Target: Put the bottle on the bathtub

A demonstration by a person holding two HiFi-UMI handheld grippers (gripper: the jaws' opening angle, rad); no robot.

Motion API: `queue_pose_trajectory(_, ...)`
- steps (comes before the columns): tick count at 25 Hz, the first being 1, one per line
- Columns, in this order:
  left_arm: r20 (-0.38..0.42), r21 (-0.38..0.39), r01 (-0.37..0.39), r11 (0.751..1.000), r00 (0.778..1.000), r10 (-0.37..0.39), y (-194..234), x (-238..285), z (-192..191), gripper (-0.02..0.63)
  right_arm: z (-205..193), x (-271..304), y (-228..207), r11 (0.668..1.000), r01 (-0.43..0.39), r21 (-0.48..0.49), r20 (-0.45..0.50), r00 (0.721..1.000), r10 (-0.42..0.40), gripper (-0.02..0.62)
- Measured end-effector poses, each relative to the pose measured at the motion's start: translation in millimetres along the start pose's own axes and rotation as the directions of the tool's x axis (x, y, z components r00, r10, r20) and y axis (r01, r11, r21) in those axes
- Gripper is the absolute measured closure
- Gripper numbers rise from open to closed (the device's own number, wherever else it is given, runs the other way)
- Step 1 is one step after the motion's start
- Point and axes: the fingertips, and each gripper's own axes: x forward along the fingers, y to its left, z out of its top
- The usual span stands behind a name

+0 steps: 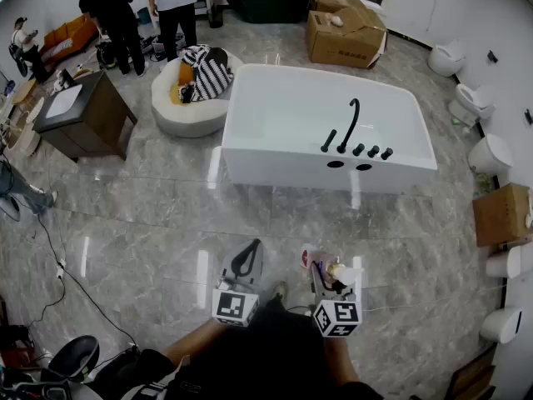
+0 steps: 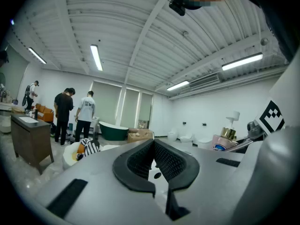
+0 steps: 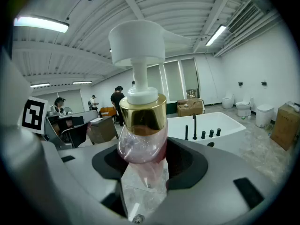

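Well short of the tub (image 1: 279, 117), on its near side, a person is holding both grippers over the floor (image 1: 150, 223). The left gripper (image 1: 246, 259) is pointing toward the tub, its jaws meeting at the tips with nothing between them. Just to its right, the right gripper (image 1: 326, 275) is clamping the bottle (image 1: 340, 272) by its pinkish body, with the gold collar (image 3: 143, 111) and white pump (image 3: 136, 43) reaching past the jaws. The bottle is nowhere near the tub's black faucet (image 1: 350, 127).

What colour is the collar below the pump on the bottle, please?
The bottle's collar is shiny gold, clearest in the right gripper view.
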Motion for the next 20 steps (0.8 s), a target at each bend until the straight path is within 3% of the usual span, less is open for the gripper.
queue_pose_trajectory(20,-0.014,0.011,0.007,1.000,1.000,-0.006,-10,7,-3,0.591,2,-4,-10,0.999,-0.016,0.031,0.012,1.000,0.016,0.373)
